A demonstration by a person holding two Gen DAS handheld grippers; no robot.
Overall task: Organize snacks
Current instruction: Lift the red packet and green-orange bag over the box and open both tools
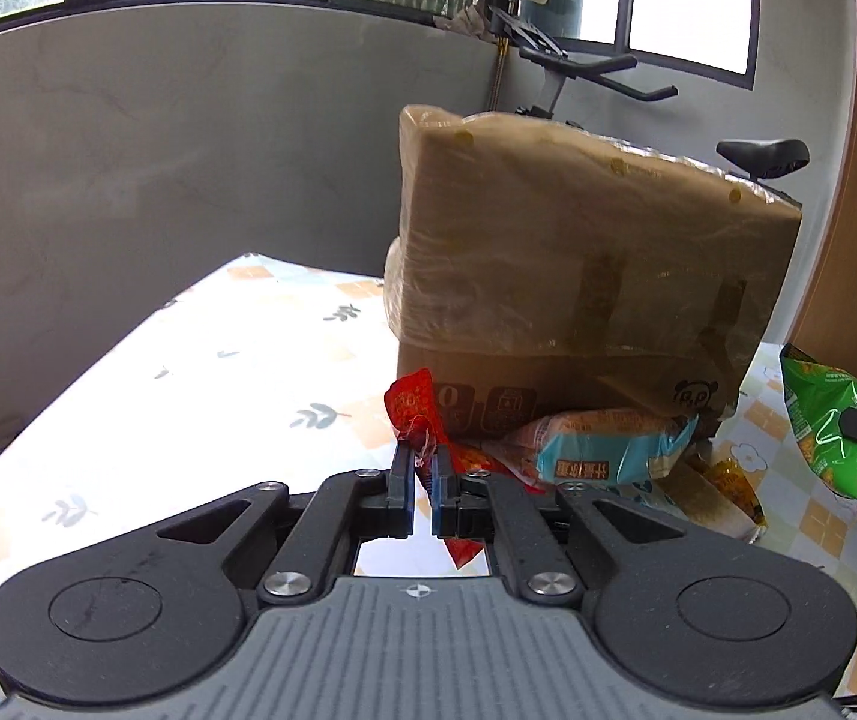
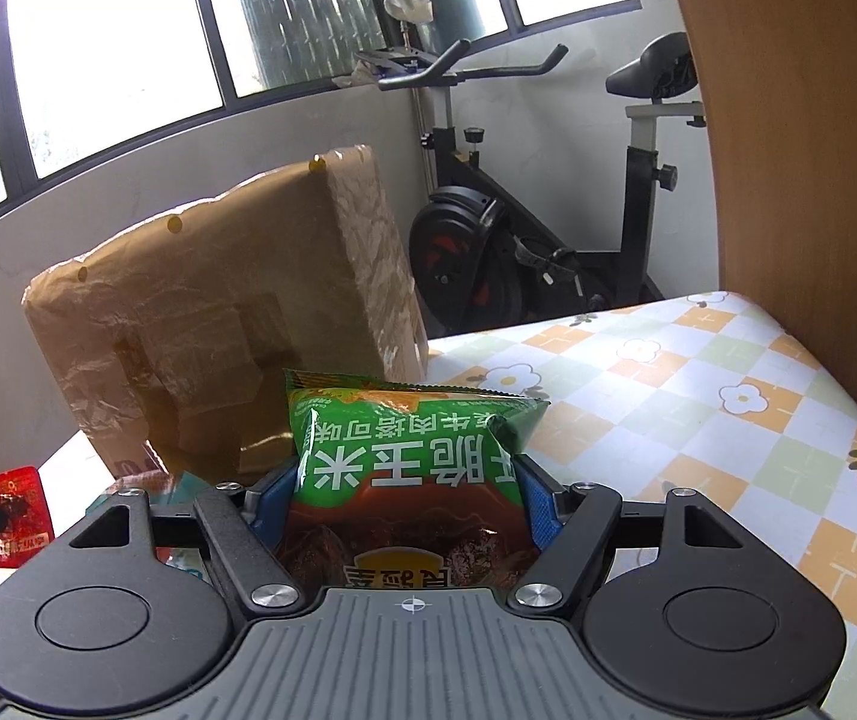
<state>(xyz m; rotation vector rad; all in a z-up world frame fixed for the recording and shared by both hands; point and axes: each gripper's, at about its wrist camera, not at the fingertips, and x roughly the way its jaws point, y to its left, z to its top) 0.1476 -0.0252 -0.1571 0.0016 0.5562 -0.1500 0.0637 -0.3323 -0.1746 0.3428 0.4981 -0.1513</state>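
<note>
Snacks in both grippers, rest heaped on the surface (image 1: 200,360) at the foot of a tape-wrapped cardboard box (image 1: 578,252). Left gripper (image 1: 422,474): jaws clenched on a small red sachet (image 1: 413,402), pinched by its lower part, top sticking up above the tips, tail hanging under the jaws. Right gripper (image 2: 410,492): jaws about half spread, grasping a green corn-snack bag (image 2: 410,450) across its width, blue pads against both side edges. Both packets appear to hang clear of the surface.

Step in hand, as I read it: carry both picked packets off to wherever they get sorted; target spot not visible. To do it well: keep the red sachet pinch firm, it is thin and slick and could slide out. Do not squeeze the green bag harder, it is puffed and would likely crush the contents. Keep the two hands apart so the packets do not knock. Stay clear of the box, it leans and looks easy to topple.

Look of things: red sachet glossy, crinkled foil, yellow print. Green bag pillow-shaped, white Chinese lettering upside down to the right wrist camera, brown lower half. Still in the heap: a light blue and white packet (image 1: 608,450), a yellow-orange wrapper (image 1: 734,486), more red under them. Surface cover is a checked floral cloth.
</note>
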